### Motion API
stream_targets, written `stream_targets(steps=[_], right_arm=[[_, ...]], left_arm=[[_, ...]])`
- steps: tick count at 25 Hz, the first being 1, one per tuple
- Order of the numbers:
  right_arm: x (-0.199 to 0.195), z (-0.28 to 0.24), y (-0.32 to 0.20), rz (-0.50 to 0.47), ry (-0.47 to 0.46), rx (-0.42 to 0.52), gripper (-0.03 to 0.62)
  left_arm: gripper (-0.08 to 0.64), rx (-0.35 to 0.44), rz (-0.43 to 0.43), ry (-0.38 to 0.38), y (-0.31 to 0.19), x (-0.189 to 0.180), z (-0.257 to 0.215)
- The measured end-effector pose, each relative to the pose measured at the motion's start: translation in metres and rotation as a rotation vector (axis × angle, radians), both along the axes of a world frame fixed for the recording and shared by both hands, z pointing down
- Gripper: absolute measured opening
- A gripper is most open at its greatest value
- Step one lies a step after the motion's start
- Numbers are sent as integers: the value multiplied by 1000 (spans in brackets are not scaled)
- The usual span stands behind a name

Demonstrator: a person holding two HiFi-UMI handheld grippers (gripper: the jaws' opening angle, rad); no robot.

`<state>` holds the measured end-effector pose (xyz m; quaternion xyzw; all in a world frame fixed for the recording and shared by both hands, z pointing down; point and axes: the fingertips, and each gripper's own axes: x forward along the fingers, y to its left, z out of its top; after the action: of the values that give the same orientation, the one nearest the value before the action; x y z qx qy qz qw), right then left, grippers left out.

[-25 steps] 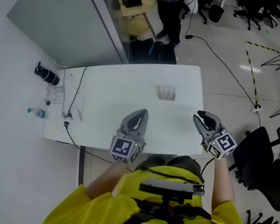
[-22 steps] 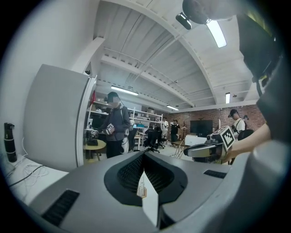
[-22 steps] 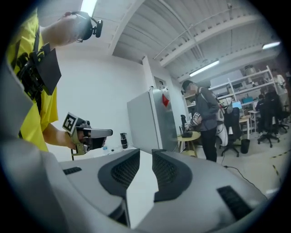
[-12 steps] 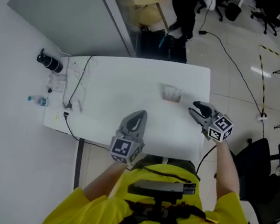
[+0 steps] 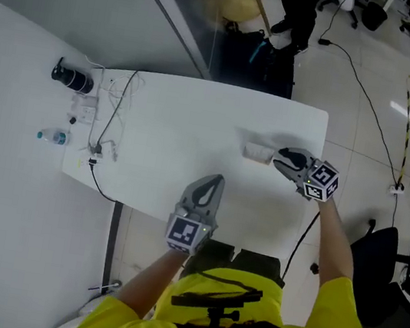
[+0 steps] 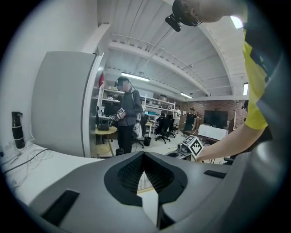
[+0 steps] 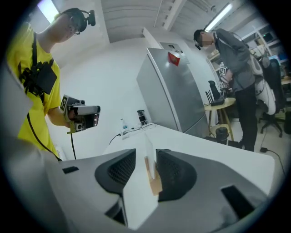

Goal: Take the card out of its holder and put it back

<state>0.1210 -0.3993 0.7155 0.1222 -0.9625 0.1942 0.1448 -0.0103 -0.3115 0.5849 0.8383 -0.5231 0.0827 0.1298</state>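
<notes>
Nearest us, the left claw hung with its tip over the near edge of the counter, pressed together and empty. Farther in and to the right, the right claw stood spread around the card. The card was upright in its holder, close beside one pad and well apart from the other; we could not tell whether it touched. In the head view the claw's body covered the holder's right end. Cables lay on the counter's left part, and by that end were a water bottle and a black bottle. Beyond rose a grey cabinet — a person stood past it.
</notes>
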Motion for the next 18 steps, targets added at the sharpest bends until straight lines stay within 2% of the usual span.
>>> stream_targets(steps=[6,7,9,18], right_arm=[[-22,14,-7,-115,-54,-36,145],[-25,13,-8,-126,-65,-36,103],[-26,13,-9,-134,-82,-35,41],[-23,11,-14,-120,-75,15,23]], left_arm=[[-8,-25,0,36,-14,1,18],[-8,-26,0,34,-16,0,19],[-8,-29,-2,30,-18,-4,19],[-8,-32,8,2,-17,-16,14]])
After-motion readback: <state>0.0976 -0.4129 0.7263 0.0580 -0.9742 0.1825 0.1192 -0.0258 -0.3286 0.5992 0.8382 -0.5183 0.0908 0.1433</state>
